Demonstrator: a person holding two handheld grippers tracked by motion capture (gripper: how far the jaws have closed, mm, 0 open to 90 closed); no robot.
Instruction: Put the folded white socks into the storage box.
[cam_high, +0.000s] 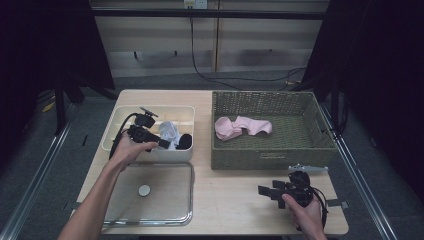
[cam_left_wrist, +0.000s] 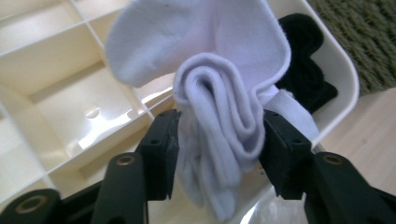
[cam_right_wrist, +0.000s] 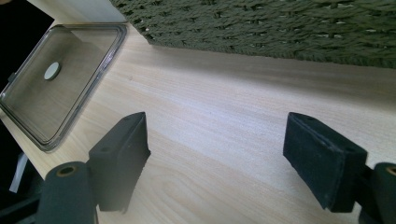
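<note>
At the far left of the worktop (cam_high: 225, 200), a clear plastic lid (cam_high: 150, 197) with a round white knob (cam_high: 144, 190) is laid flat near the front edge. Directly behind it, a cream divided organiser tray (cam_high: 117, 120) is placed, and the left tongs (cam_high: 161, 143) are held over its right-hand compartments by the person's left hand (cam_high: 126, 150). In the left gripper view, a rolled white sock (cam_left_wrist: 219, 116) is seen between the two black jaws of the left tongs (cam_left_wrist: 219, 140); the jaws stand on either side of the roll, close against it, but whether the pads press on the fabric cannot be told. The sock is positioned above the tray's right end, with a black sock (cam_left_wrist: 303, 70) lying in the compartment just behind it, beside the tray wall (cam_left_wrist: 341, 70). To the right of the tray, a green woven basket (cam_high: 270, 160) is set on the worktop, and a pink sock (cam_high: 242, 126) is laid inside it towards its left side. At the front right, the right tongs (cam_high: 264, 191) are held low over bare worktop by the right hand (cam_high: 305, 210), pointed towards the lid. In the right gripper view, the jaws of the right tongs (cam_right_wrist: 215, 149) are spread wide apart with nothing between them, the basket wall (cam_right_wrist: 261, 28) being seen ahead and the lid (cam_right_wrist: 60, 84) to the left.
</note>
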